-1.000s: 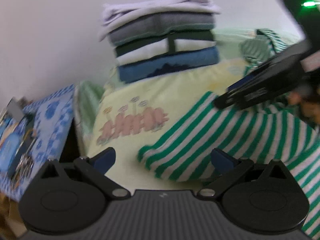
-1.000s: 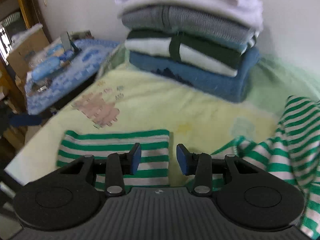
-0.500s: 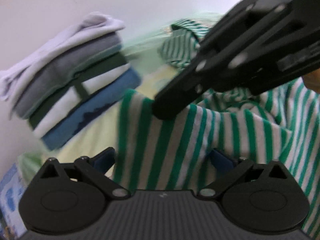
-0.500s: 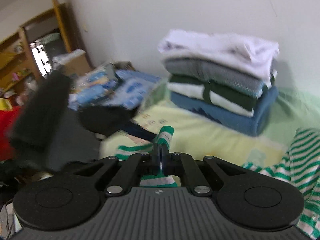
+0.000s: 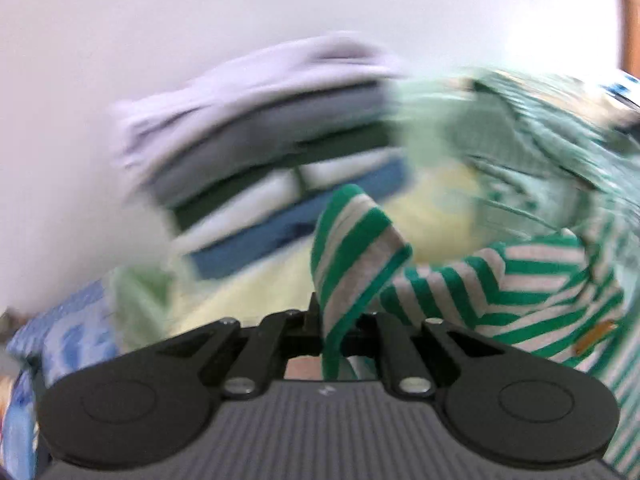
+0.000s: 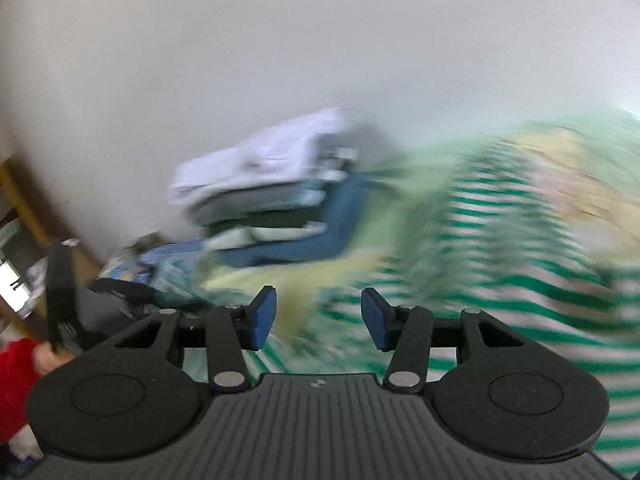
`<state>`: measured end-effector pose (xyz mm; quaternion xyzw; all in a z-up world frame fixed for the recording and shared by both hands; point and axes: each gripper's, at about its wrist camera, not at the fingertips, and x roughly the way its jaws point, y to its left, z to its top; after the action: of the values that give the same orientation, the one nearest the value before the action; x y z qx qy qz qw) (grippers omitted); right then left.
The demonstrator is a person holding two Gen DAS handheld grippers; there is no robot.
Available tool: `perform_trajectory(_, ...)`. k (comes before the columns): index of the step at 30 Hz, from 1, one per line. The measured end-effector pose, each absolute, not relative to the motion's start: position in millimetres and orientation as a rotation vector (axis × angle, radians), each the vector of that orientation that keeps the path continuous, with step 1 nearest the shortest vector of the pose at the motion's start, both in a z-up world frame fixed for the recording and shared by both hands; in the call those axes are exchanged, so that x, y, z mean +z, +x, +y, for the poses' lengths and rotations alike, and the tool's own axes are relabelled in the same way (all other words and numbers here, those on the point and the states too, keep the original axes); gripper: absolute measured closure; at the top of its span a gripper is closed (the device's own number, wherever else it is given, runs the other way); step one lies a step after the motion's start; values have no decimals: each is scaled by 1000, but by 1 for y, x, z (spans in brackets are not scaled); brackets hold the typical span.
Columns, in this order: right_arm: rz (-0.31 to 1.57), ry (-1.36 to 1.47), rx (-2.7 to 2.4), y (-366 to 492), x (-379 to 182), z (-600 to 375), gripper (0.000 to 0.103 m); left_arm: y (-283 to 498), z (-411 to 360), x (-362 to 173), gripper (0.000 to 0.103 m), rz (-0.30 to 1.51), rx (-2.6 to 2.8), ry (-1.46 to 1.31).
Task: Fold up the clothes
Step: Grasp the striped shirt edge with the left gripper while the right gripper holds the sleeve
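A green-and-white striped garment lies on the yellow bedcover. Its sleeve end stands up between the jaws of my left gripper, which are closing and pinch the cloth. In the right wrist view the same striped garment spreads, blurred, ahead and to the right. My right gripper hovers above it with its blue pads apart, jaws opening, nothing between them. The left gripper's body shows at the far left there.
A stack of folded clothes, white on top and blue at the bottom, sits by the wall, also seen as the stack in the right view. A blue patterned cloth covers a surface left of the bed. A red sleeve shows low left.
My left gripper went from wide open to pinched on the striped sleeve end. My right gripper, shut on that sleeve half a second ago, has let go, opened and swung right.
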<state>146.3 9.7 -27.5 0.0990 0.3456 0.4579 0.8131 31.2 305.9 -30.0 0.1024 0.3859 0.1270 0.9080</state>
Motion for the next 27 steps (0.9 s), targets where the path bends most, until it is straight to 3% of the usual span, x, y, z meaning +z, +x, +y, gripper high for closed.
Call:
perform_trajectory(7,797,221,736,149,-53,-51,51,9,363,-37,89,818,417,49)
perform_trajectory(13,831,164,624,149,-84,-65,51,19,344,-92,89,878,477,230)
perform_trajectory(23,730,-69,502,182,-97,-32,56,56,356,-94,87,869,553,247)
perform_trajectory(27,690,-58,571,175,-72,-39,58,51,350,-101,76,878,542,340)
